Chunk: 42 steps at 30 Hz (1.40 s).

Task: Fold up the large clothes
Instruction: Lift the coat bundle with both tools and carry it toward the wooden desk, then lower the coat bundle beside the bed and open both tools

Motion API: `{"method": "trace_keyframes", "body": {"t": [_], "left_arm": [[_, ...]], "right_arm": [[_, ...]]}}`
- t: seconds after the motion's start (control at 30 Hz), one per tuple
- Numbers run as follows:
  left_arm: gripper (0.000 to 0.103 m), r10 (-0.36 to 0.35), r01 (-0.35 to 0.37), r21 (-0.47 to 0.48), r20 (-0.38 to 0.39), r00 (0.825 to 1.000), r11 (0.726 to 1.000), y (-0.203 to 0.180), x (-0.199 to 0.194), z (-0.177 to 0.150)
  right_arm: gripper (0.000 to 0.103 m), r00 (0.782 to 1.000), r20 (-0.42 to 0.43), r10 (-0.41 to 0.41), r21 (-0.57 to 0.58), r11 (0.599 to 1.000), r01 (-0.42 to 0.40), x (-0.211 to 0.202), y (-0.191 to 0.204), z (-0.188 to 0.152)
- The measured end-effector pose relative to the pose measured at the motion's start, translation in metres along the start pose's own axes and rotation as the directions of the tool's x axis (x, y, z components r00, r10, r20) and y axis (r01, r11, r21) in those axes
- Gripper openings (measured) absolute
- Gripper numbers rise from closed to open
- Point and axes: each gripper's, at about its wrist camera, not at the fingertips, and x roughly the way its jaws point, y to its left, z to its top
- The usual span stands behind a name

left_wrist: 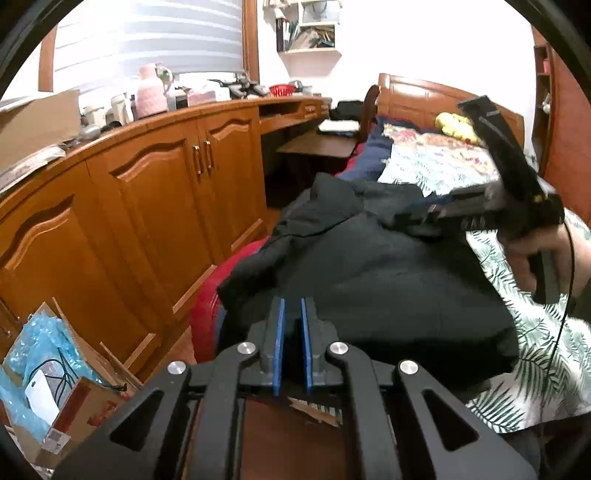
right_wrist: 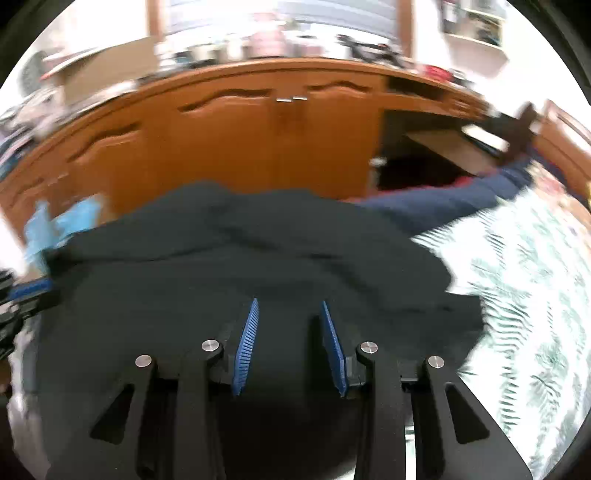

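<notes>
I cannot read any words, numbers or signs here. The small red box (left_wrist: 79, 413) on the floor has a white sticker on it, but the print is too tiny and fuzzy to make out. The books on the wall shelf (left_wrist: 308, 35) are too far off to read, and the right claw's view is all blurry.
</notes>
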Motion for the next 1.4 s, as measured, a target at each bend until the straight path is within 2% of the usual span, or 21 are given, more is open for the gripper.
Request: {"method": "trace_keyframes", "body": {"t": [0.17,0.5,0.63,0.77,1.0,1.1,1.33,1.4], "left_arm": [[0.012,0.039,-0.038,-0.019,0.029,0.999,0.999,0.009,-0.022,-0.005],[0.029,0.062,-0.061,-0.017,0.073,0.995,0.998,0.008,-0.052,-0.019],[0.034,0.068,-0.067,-0.015,0.077,0.995,0.998,0.003,-0.060,-0.022],[0.035,0.064,-0.062,-0.035,0.064,0.996,0.997,-0.002,-0.065,-0.024],[0.036,0.088,-0.087,-0.032,0.035,0.995,0.996,-0.025,-0.073,-0.027],[0.036,0.089,-0.088,-0.032,0.020,0.996,0.996,-0.041,-0.075,-0.029],[0.036,0.042,-0.042,-0.024,0.007,0.999,0.999,-0.081,-0.072,-0.031],[0.036,0.018,-0.018,-0.016,-0.001,1.000,1.000,-0.091,-0.069,-0.032]], "right_arm": [[0.034,0.997,0.015,0.081,-0.029,0.996,-0.081,-0.013,0.043,-0.019],[0.034,0.993,0.015,0.118,-0.043,0.992,-0.118,-0.059,0.058,-0.054],[0.034,0.995,-0.032,0.099,-0.071,0.992,-0.102,-0.051,0.063,-0.065],[0.034,0.998,-0.037,0.048,-0.090,0.995,-0.051,-0.041,0.072,-0.077],[0.036,0.999,0.034,0.003,-0.030,1.000,-0.002,-0.089,0.071,-0.086],[0.046,0.998,0.065,-0.012,-0.010,1.000,0.013,-0.113,0.069,-0.099],[0.071,0.990,0.119,-0.075,0.075,0.995,0.067,-0.160,0.051,-0.139],[0.075,0.987,0.130,-0.094,0.087,0.993,0.083,-0.168,0.047,-0.148]]}}
